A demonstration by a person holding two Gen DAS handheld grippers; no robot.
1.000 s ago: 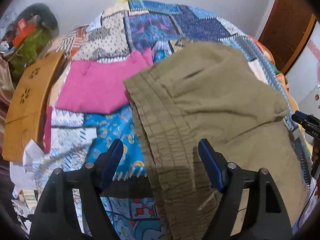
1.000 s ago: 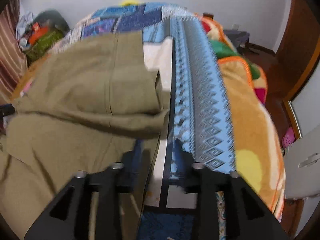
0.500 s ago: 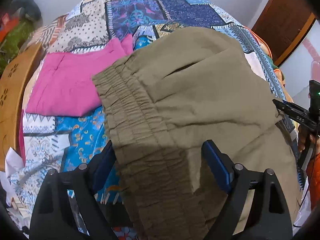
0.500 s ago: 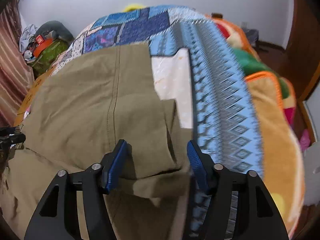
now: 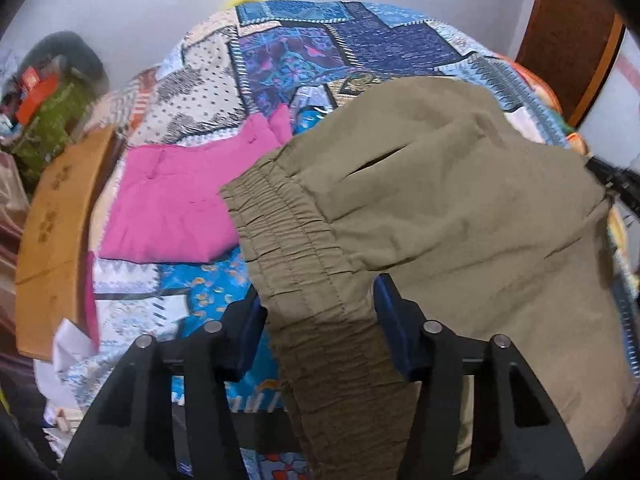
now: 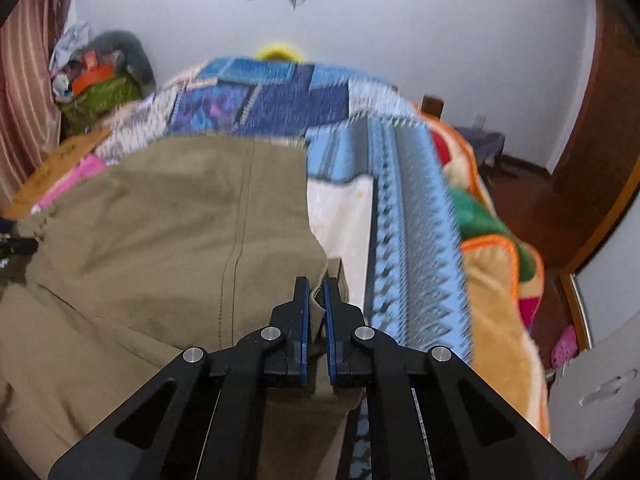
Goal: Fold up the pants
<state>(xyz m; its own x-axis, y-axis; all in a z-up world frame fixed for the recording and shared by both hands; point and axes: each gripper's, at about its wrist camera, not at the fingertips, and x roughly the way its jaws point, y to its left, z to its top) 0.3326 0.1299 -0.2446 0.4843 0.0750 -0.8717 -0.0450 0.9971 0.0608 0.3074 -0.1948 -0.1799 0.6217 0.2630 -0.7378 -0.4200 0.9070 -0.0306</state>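
The olive pants lie soft and limp on the patchwork quilt, a pink garment at nine o'clock. The right gripper has clamped the leg-end fold, while the left gripper, jaws just narrowing, straddles the elastic waistband, the firmest hold, without visibly pinching it.

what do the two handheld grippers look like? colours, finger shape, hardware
Both match. The left gripper and right gripper have matte black linkage arms with triangular cut-outs, joined by round silver pivot pins. Each finger ends in a flat blue pad on a black backing. No markings or cables show on either in its own view, and no sleeve or hand is visible.
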